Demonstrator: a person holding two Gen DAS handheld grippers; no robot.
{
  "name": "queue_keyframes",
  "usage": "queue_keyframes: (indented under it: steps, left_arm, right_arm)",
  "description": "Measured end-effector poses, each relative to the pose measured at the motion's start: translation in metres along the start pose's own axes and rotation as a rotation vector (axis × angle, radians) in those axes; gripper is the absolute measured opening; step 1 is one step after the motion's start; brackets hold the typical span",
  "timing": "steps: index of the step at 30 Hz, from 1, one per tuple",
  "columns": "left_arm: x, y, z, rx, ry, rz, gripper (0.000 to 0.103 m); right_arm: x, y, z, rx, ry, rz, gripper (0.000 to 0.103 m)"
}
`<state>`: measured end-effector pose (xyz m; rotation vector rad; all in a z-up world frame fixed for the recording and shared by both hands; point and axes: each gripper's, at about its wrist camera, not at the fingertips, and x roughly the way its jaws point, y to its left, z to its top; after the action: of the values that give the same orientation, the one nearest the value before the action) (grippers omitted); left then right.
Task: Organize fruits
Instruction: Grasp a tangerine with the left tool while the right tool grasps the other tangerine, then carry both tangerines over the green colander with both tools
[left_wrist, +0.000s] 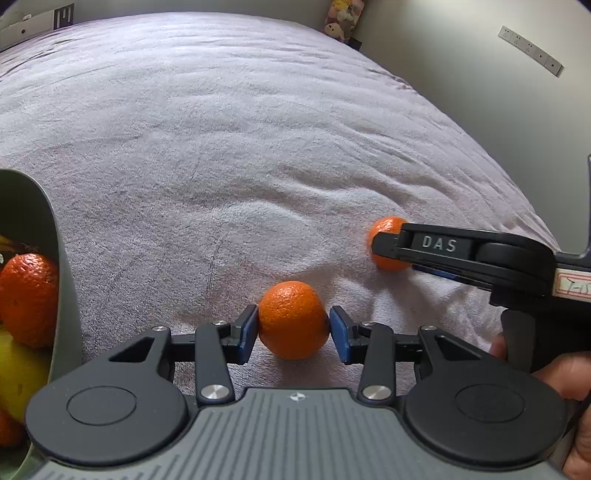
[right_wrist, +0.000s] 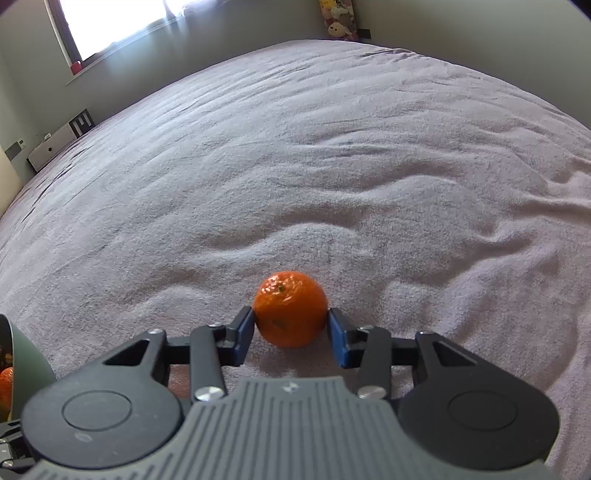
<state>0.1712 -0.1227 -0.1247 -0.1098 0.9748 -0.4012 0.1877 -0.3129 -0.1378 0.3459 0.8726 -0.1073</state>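
Observation:
In the left wrist view an orange (left_wrist: 293, 319) sits between the blue pads of my left gripper (left_wrist: 293, 328); both pads touch its sides, on the bed cover. In the right wrist view my right gripper (right_wrist: 291, 325) holds a second orange (right_wrist: 290, 308) between its pads the same way. That second orange (left_wrist: 384, 243) and the right gripper around it (left_wrist: 391, 247) also show at the right of the left wrist view. A grey-green bowl (left_wrist: 64, 266) at the left holds an orange (left_wrist: 27, 299) and a yellow fruit (left_wrist: 18, 376).
A wrinkled pale pink bed cover (left_wrist: 221, 147) spreads under everything. The bowl's edge (right_wrist: 27, 360) shows at the lower left of the right wrist view. Plush toys (right_wrist: 338, 22) stand by the far wall, and a window (right_wrist: 110, 26) is at the upper left.

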Motion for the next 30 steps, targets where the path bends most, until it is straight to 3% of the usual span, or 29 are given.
queue_keyframes:
  steps: [13, 22, 30]
  left_arm:
    - [-0.060, -0.003, 0.011, -0.008, -0.087, -0.002, 0.047]
    - [-0.112, 0.007, 0.017, -0.035, -0.171, 0.032, 0.047]
    - [-0.140, 0.035, 0.011, -0.103, -0.183, 0.101, 0.047]
  right_arm:
    - [-0.036, 0.024, 0.008, 0.016, -0.024, 0.128, 0.040]
    - [-0.074, 0.050, 0.007, -0.044, -0.060, 0.212, 0.040]
    - [-0.097, 0.073, -0.001, -0.111, -0.066, 0.276, 0.040]
